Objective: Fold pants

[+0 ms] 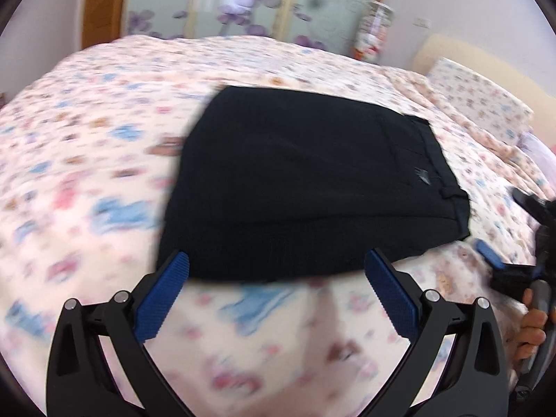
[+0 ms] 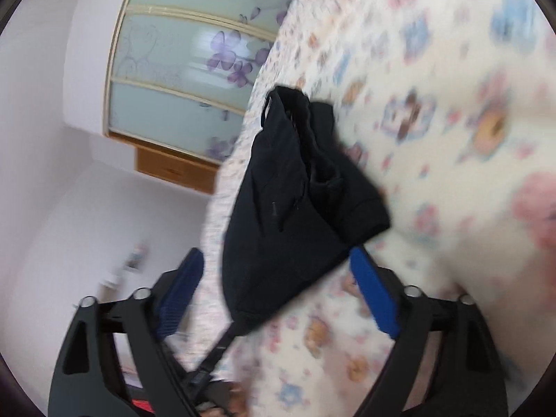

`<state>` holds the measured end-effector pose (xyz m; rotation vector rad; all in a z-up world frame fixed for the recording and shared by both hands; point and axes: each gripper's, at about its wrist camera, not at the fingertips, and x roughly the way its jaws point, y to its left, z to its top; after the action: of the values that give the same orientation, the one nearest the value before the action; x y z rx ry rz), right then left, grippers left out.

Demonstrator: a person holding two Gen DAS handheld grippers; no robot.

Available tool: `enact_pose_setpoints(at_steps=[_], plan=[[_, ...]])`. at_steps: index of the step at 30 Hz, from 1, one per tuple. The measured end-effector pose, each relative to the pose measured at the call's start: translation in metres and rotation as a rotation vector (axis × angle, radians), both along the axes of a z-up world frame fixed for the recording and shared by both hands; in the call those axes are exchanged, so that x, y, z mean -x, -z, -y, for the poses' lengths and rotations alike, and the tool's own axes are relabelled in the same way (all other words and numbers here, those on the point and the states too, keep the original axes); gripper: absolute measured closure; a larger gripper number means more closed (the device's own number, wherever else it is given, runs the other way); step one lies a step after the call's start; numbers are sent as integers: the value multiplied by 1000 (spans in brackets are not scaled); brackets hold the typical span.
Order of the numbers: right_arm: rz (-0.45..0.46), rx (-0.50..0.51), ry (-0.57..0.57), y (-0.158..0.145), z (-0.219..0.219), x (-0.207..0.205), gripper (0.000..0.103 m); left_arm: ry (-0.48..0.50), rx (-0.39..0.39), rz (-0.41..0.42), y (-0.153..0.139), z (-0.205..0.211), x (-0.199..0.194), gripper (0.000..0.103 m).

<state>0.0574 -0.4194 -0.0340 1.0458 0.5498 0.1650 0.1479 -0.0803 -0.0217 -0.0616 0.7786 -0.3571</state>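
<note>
The black pants lie folded into a compact rectangle on the floral bedsheet, waistband toward the right. My left gripper is open and empty, its blue pads at the near edge of the pants without holding them. The right gripper shows at the far right of the left wrist view, just past the waistband corner. In the right wrist view, tilted sideways, the pants lie ahead of my open, empty right gripper, whose blue pads straddle the near corner.
The bedsheet covers the whole bed. A pillow lies at the headboard, back right. A wardrobe with purple flower panels stands behind the bed, and a clear jar stands beside it.
</note>
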Motion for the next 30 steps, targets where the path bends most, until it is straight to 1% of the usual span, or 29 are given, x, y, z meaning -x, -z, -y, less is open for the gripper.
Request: enact_pose_setpoints(at_steps=[1,3,5,6,7,8,9,11,14,17,19,20,21,22,24,27,30], plan=[[-10,134,36,-15,-3,11,5,-21,-3,16,-3,-5,6,2],[-27,309,85,-32,-10,24,1,-66,-15,92,-14,-20,26,2],[-40,539,161,-51,-23,43,1,-105,-48,173,-24,-31,47,2],[-42,607,186,-56,-28,49,1,-127,-67,213,-29,-35,59,2],[-44,700,223,-62,-36,59,1,-168,-86,257,-36,-40,74,2],[-41,768,252,-67,-43,67,1,-204,-93,281,-42,-44,85,2],[-37,822,277,-71,-50,74,1,-232,-94,300,-48,-46,94,2],[-16,930,345,-77,-66,96,1,-248,-76,333,-59,-53,112,2],[24,992,385,-77,-86,115,1,-240,-43,357,-61,-62,132,2],[65,1031,364,-72,-114,123,1,-215,-39,378,-50,-63,139,2],[89,1070,317,-67,-133,122,1,-206,-89,371,-42,-61,133,2],[102,1093,283,-65,-141,119,1,-213,-138,358,-37,-58,131,2],[109,1119,239,-61,-150,112,1,-217,-166,354,-34,-56,129,2],[102,1130,218,-60,-157,109,1,-217,-175,352,-31,-56,130,2],[87,1124,183,-54,-164,102,1,-213,-160,337,-28,-58,129,2],[68,1067,144,-48,-167,93,1,-207,-139,313,-23,-62,128,2],[68,1079,146,-46,-173,91,1,-196,-132,295,-21,-62,127,2]])
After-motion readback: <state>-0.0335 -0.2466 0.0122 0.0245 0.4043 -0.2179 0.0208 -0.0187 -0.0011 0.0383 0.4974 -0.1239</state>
